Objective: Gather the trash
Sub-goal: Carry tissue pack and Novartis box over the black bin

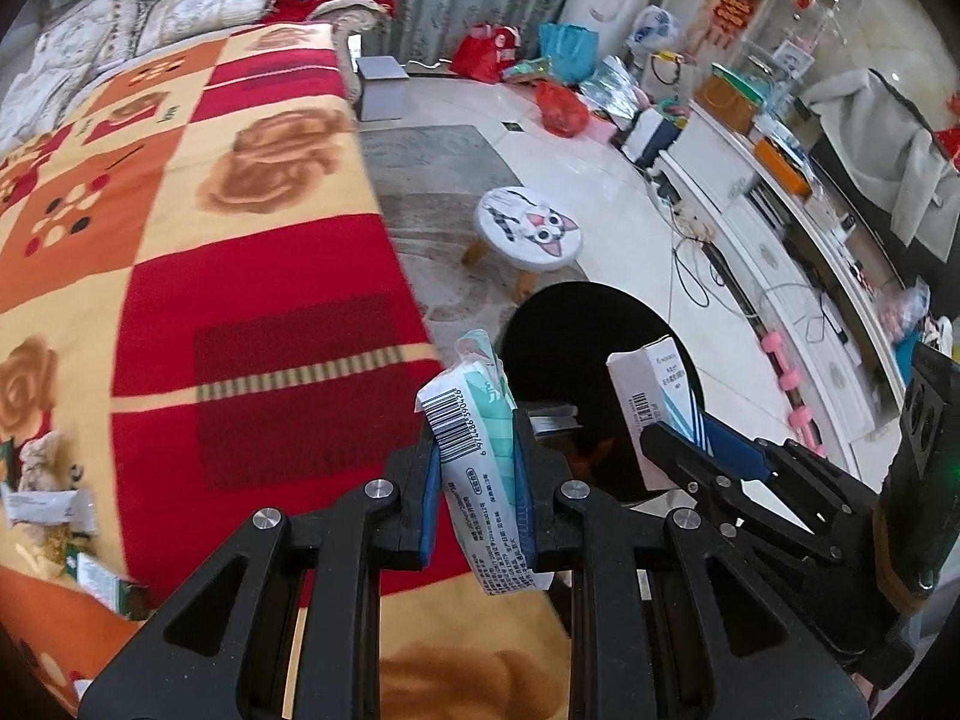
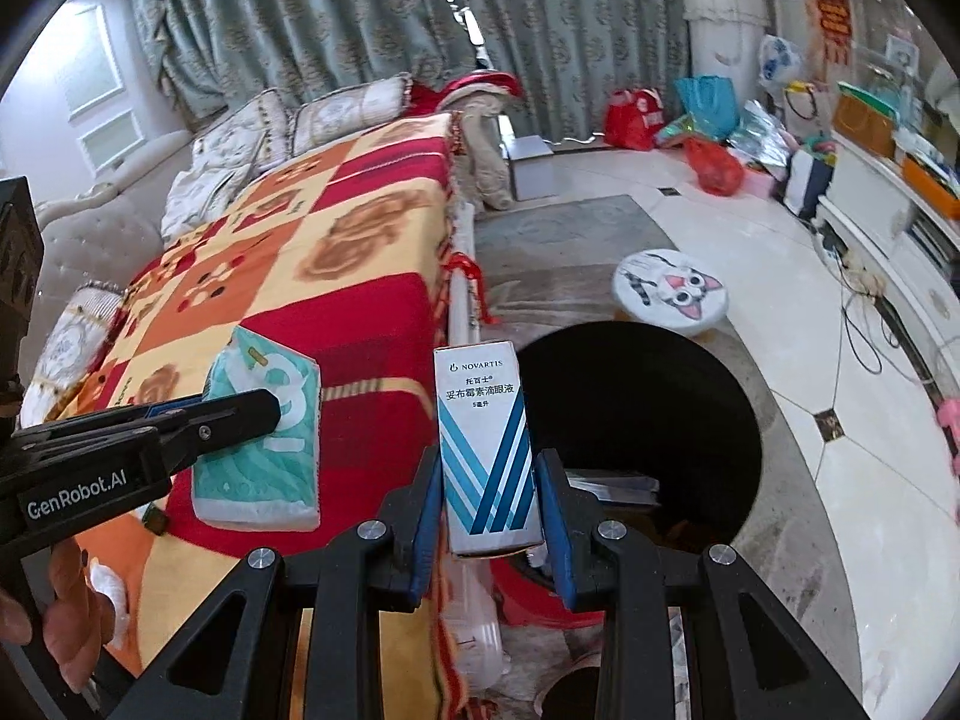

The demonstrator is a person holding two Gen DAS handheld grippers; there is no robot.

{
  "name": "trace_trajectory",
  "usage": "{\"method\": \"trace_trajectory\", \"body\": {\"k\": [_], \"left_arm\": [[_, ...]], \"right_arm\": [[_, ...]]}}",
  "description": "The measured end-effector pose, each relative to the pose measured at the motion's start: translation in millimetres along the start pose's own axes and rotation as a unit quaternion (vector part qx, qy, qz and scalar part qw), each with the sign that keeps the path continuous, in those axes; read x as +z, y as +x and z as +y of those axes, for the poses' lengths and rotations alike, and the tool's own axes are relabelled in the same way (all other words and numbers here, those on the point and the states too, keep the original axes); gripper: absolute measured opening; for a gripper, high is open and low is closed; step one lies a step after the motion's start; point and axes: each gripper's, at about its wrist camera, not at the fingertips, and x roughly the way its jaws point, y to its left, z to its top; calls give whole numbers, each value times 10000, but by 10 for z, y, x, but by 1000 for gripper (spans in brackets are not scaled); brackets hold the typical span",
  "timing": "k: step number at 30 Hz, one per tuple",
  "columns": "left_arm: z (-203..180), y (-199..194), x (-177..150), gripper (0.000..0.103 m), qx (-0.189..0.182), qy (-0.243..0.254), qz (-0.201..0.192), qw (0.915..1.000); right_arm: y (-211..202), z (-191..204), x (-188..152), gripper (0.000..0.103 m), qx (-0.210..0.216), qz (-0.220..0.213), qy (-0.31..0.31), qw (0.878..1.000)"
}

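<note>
My left gripper (image 1: 477, 480) is shut on a teal and white tissue pack (image 1: 474, 438), held upright above the sofa's edge; it also shows in the right wrist view (image 2: 264, 438). My right gripper (image 2: 489, 498) is shut on a white and blue eye-drop box (image 2: 486, 450), also seen in the left wrist view (image 1: 651, 402). A black trash bin (image 2: 648, 408) stands open on the floor just beyond both grippers; in the left wrist view the bin (image 1: 564, 348) lies between the two held items.
A sofa with a red, orange and yellow blanket (image 1: 210, 240) fills the left. More wrappers and scraps (image 1: 54, 498) lie on it at the left. A cat-face stool (image 1: 528, 228) stands beyond the bin. Bags (image 1: 558, 102) and a white cabinet (image 1: 780, 252) line the right.
</note>
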Motion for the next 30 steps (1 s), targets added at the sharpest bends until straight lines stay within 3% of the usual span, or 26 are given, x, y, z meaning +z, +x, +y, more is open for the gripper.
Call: {"method": "trace_trajectory", "body": {"k": [12,30], "left_arm": [[-285,396,147,18,-91,68,214,9997],[-393,729,244,19,-242,-85,342,9991]], "right_arm": [[151,-503,11,30,-137,121,468,9987],[332,-759,10,30,-240,239,714,9969]]}}
